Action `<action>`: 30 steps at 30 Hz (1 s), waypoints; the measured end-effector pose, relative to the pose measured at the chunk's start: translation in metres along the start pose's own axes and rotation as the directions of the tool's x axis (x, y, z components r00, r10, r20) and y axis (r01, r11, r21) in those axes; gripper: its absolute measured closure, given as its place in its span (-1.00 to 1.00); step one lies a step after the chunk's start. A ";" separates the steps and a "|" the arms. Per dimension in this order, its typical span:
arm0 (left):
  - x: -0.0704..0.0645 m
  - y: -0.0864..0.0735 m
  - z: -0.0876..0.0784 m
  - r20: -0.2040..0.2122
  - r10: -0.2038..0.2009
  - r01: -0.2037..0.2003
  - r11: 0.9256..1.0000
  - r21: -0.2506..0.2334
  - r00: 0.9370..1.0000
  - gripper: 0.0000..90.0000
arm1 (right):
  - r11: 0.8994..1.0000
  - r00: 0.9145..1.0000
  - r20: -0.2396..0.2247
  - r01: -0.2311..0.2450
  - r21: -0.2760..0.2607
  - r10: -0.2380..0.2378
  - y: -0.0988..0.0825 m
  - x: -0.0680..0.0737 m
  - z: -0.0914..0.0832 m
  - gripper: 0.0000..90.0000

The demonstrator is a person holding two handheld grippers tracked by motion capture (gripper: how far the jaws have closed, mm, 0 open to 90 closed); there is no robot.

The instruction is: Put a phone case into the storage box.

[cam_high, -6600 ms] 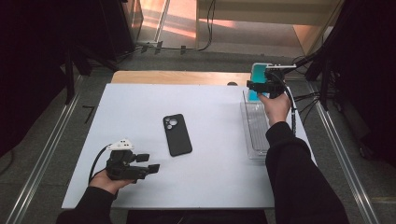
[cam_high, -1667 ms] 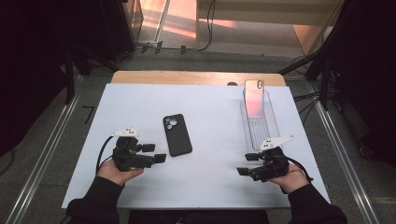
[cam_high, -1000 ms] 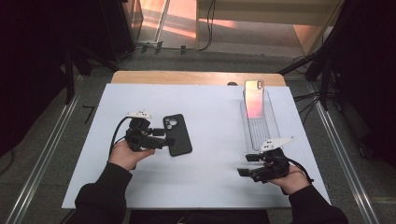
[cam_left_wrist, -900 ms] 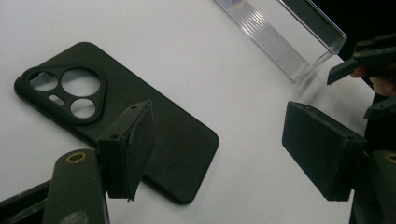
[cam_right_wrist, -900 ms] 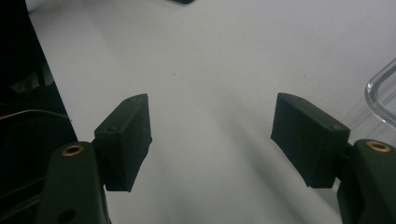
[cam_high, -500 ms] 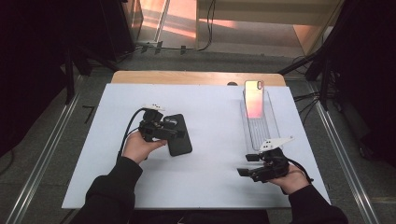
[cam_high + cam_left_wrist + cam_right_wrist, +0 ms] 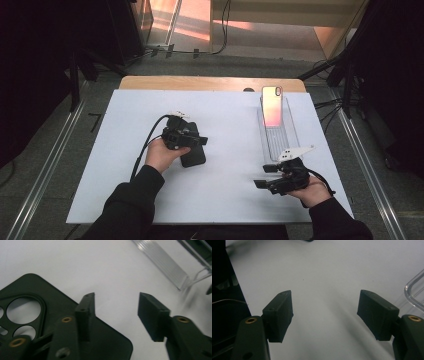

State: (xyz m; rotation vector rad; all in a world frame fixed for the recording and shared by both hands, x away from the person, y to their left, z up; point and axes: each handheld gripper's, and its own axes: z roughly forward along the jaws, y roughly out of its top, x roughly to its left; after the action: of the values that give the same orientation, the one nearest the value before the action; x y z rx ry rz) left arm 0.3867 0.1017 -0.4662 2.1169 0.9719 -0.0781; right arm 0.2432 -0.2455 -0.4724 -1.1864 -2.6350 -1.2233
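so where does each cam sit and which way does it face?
High view: above the near side, looking forward and down on the white table; both forearms, left gripper, right gripper.
Left gripper view: along its jaws, over the black phone case.
Right gripper view: along its open jaws, over bare table.
Shared: clear tray.

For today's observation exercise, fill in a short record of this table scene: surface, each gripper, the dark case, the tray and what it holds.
surface: white table
left gripper: over the black case's edge; jaws have just been closing, not yet pressing it
black case: flat on the table, camera cutout visible in the left gripper view
right gripper: open, nothing between its jaws, low over the table near the tray's near end
tray: clear, at the right
phone: lies in the tray's far end
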 end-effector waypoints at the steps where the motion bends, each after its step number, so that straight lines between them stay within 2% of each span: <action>1: -0.001 0.000 0.001 -0.004 0.001 -0.001 1.000 -0.002 1.000 0.33 | 1.000 1.000 0.000 0.000 0.000 0.000 0.000 0.000 0.000 -0.40; 3: 0.000 -0.001 0.005 0.027 0.007 -0.007 1.000 0.007 1.000 0.75 | 1.000 1.000 0.000 0.001 0.000 -0.001 0.000 0.000 0.000 -0.40; 5: 0.000 -0.004 0.011 0.042 0.014 -0.015 0.999 0.045 0.999 1.00 | 1.000 1.000 0.000 0.001 0.000 -0.001 0.000 0.000 0.000 -0.40; 7: -0.001 -0.007 0.018 0.054 0.021 -0.025 0.997 0.072 0.998 1.00 | 1.000 1.000 0.002 0.003 0.000 -0.003 0.000 0.000 0.000 -0.40; 10: -0.003 -0.011 0.025 0.043 0.025 -0.028 0.996 0.082 0.999 1.00 | 1.000 1.000 0.002 0.002 -0.002 -0.002 0.000 0.000 0.000 -0.40; 13: -0.004 -0.014 0.031 0.021 0.043 -0.045 0.992 0.116 0.999 1.00 | 1.000 1.000 0.002 0.003 0.000 -0.003 0.000 0.001 0.000 -0.40; 14: -0.004 -0.015 0.032 0.026 0.043 -0.046 0.992 0.115 0.999 1.00 | 1.000 1.000 0.002 0.000 0.001 0.000 0.000 0.001 0.000 -0.40; 15: -0.004 -0.015 0.032 0.025 0.034 -0.036 0.993 0.110 0.999 1.00 | 1.000 1.000 0.001 0.003 0.001 -0.003 0.000 0.001 0.000 -0.40; 19: -0.005 -0.015 0.030 0.010 0.056 -0.056 0.991 0.122 0.998 1.00 | 1.000 1.000 0.002 0.003 -0.001 -0.003 0.000 0.001 -0.001 -0.40; 30: 0.001 -0.020 0.021 0.010 0.028 -0.029 0.991 0.133 1.000 1.00 | 1.000 1.000 0.004 0.007 -0.002 -0.007 0.000 0.001 -0.001 -0.40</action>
State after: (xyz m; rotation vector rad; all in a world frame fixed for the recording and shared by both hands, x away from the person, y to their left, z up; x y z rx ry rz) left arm 0.3792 0.0961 -0.4934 2.2496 0.9548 -0.1400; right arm 0.2421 -0.2461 -0.4714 -1.1822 -2.6433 -1.2268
